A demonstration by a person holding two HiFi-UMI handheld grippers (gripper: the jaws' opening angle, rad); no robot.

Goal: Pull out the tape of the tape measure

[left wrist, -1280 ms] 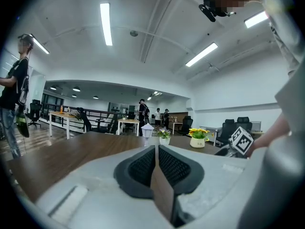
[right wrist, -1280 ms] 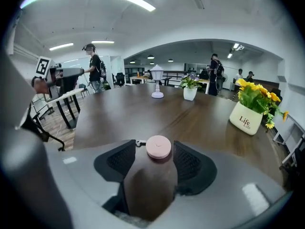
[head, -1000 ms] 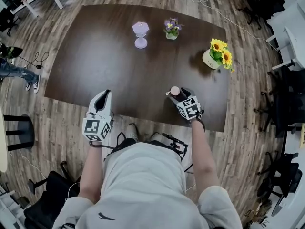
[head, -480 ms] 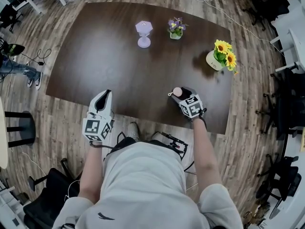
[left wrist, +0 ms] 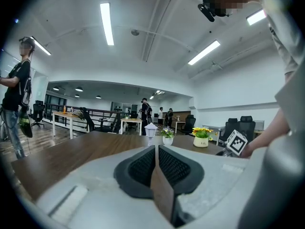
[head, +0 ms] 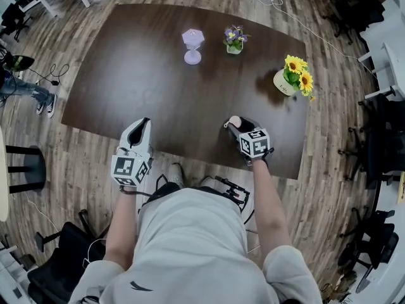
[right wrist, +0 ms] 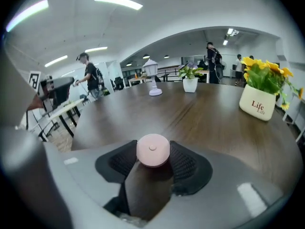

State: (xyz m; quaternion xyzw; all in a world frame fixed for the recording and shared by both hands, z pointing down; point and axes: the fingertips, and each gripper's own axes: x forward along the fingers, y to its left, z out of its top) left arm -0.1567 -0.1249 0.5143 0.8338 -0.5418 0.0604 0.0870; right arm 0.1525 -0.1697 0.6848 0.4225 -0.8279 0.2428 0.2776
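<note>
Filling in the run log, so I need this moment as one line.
stage: grasp | right gripper: jaws have just been closing, pads on pink tape measure on table | left gripper: shut, empty | pull: not started

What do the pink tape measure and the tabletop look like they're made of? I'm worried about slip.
Tape measure: probably plastic with a matte pale pink finish. It has a smooth moulded round case with a small centre button and no glare.
Table: dark brown wood or wood-look laminate with a satin finish. It shows fine grain lines and a soft sheen, and the look leaves open which it is.
</note>
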